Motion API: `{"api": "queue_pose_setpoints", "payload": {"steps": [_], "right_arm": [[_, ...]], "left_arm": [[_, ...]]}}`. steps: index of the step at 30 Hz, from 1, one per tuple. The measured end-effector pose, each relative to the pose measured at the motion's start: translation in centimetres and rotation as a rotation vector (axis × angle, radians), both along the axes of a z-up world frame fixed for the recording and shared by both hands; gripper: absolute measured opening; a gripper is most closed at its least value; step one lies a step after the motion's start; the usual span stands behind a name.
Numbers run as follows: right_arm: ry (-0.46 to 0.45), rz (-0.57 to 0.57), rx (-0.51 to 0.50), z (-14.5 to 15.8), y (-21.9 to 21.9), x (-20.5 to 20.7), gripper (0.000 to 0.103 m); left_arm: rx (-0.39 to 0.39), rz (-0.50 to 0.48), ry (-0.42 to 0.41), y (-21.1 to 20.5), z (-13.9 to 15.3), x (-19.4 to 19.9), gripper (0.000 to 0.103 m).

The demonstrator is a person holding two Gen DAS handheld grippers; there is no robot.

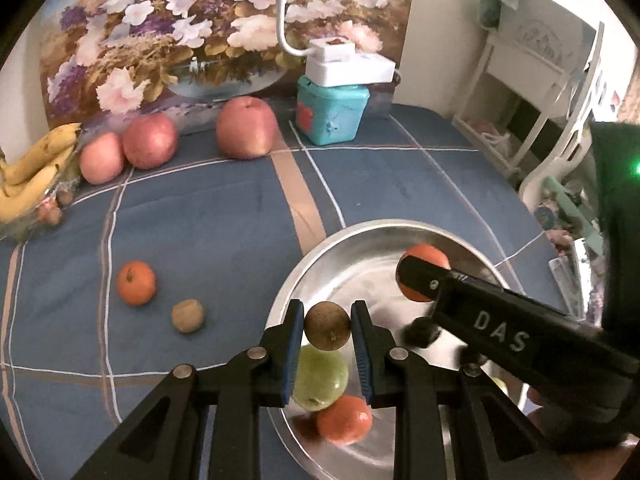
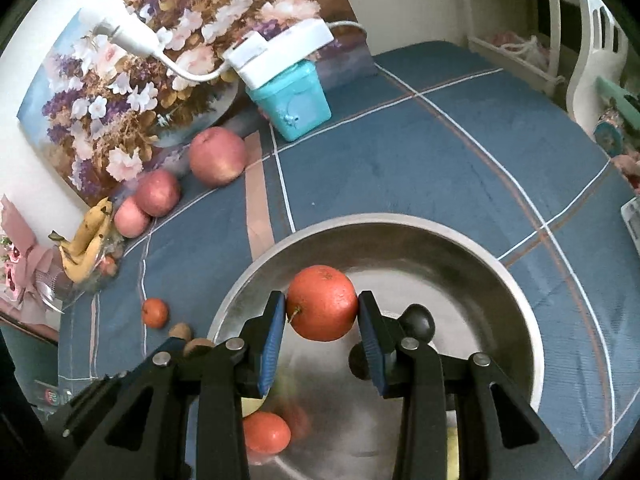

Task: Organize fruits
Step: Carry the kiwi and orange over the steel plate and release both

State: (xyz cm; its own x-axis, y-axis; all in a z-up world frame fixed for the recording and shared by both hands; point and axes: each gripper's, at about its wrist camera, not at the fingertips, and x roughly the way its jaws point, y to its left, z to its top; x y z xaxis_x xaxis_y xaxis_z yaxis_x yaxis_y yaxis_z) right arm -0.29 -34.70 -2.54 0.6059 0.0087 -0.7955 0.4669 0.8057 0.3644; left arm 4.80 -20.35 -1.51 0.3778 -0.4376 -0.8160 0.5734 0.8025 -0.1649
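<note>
My left gripper (image 1: 328,330) is shut on a small brown round fruit (image 1: 327,326), held above the left side of a steel bowl (image 1: 372,230). My right gripper (image 2: 322,318) is shut on an orange (image 2: 322,302) above the same bowl (image 2: 516,292); the right gripper also shows in the left wrist view as a black arm with that orange (image 1: 428,258). In the bowl lie a green fruit (image 1: 322,378), another orange (image 1: 345,419) and dark plums (image 2: 418,322). On the cloth to the left lie a loose orange (image 1: 136,283) and a brown fruit (image 1: 188,315).
Three red apples (image 1: 246,128) (image 1: 150,141) (image 1: 101,158) stand along the back by a flower painting (image 1: 192,28). Bananas (image 1: 34,168) lie in a glass dish at far left. A teal box (image 1: 332,110) with a white lamp base stands behind. A white chair (image 1: 560,136) is at right.
</note>
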Motion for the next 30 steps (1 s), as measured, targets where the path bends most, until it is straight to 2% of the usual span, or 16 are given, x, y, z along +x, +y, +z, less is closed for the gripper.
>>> {"api": "queue_pose_setpoints", "payload": {"steps": [6,13,15,16,18,22,25,30], "right_arm": [[0.011,0.014,0.002,-0.9,-0.2,0.7,0.039],[0.038,0.013,0.004,-1.5,-0.4,0.9,0.039],[0.033,0.014,0.003,-1.4,-0.3,0.9,0.043],[0.028,0.017,0.0,-1.3,-0.3,0.8,0.049],[0.016,0.02,-0.008,-0.8,-0.1,0.8,0.054],[0.01,0.015,-0.028,0.2,0.1,0.5,0.054],[0.029,0.017,-0.047,0.8,0.4,0.3,0.055],[0.091,0.013,-0.048,1.0,1.0,-0.2,0.056]], "left_arm": [[-0.005,0.017,0.017,-0.1,-1.1,0.6,0.026],[-0.022,0.023,0.036,0.1,-1.0,0.9,0.028],[-0.025,0.024,0.036,0.2,-0.9,0.8,0.032],[-0.027,0.022,0.033,0.2,-0.7,0.8,0.033],[-0.03,0.023,0.03,0.3,-0.4,0.8,0.033],[-0.044,0.038,0.034,0.7,0.3,0.9,0.036],[-0.017,0.067,0.044,1.3,0.6,1.1,0.044],[0.017,0.18,0.13,3.4,0.1,2.2,0.045]]}}
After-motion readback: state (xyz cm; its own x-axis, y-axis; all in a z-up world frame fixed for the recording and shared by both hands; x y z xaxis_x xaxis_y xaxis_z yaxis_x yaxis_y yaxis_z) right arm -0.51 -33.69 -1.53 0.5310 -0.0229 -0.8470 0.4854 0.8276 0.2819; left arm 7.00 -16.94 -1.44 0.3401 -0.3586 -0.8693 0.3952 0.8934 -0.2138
